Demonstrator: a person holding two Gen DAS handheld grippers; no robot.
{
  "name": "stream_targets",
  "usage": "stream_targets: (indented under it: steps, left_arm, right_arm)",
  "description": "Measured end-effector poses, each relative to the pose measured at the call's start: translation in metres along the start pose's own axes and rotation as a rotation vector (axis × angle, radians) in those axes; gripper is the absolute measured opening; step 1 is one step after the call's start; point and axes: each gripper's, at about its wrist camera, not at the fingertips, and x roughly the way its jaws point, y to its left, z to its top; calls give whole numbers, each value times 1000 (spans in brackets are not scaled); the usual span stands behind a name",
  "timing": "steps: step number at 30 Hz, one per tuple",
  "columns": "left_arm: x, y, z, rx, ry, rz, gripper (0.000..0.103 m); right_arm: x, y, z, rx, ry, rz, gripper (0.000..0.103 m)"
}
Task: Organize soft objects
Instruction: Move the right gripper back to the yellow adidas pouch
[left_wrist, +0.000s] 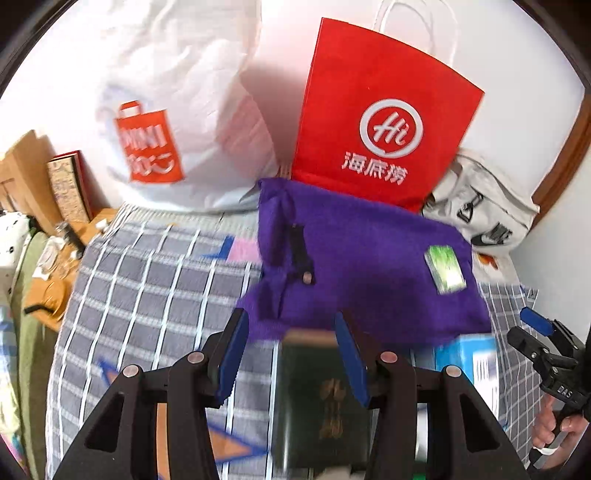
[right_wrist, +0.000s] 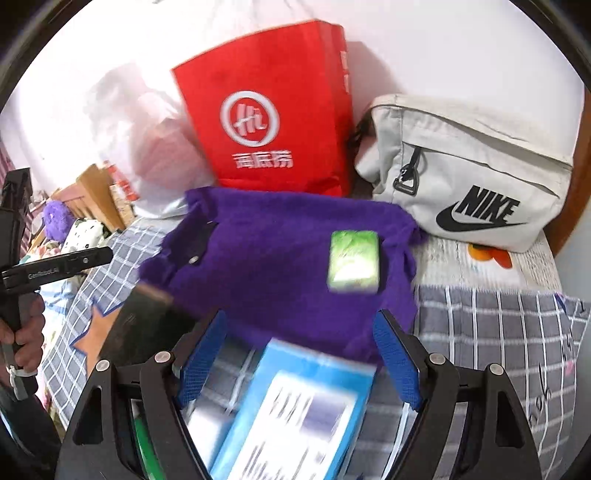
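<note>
Both grippers low over the bed, jaws spread and holding nothing: left gripper (left_wrist: 291, 354) above dark book (left_wrist: 321, 402), right gripper (right_wrist: 301, 354) above blue box (right_wrist: 295, 413), purple cloth (right_wrist: 280, 258) just ahead, green packet (right_wrist: 354, 261) atop.

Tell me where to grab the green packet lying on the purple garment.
Pinch the green packet across its two long side edges, coming straight down from above. It lies flat on the soft purple garment, so side approaches would likely snag fabric.
</note>
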Motion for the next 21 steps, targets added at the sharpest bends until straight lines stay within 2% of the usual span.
stream_targets:
  steps: [10, 15, 21]
  left_arm:
    - [-32, 3, -66, 2, -18, 12, 51]
    - [-35, 11, -96, -1, -8, 23, 51]
    - [-25, 22, -129, -18, 29, -14, 51]
  right_arm:
    - [-40, 49, -64, -62, -9, 66, 77]
    - [-39, 70, -90, -101, 17, 93, 62]
    - [-50, 81, -111, -106, 8, 100, 62]
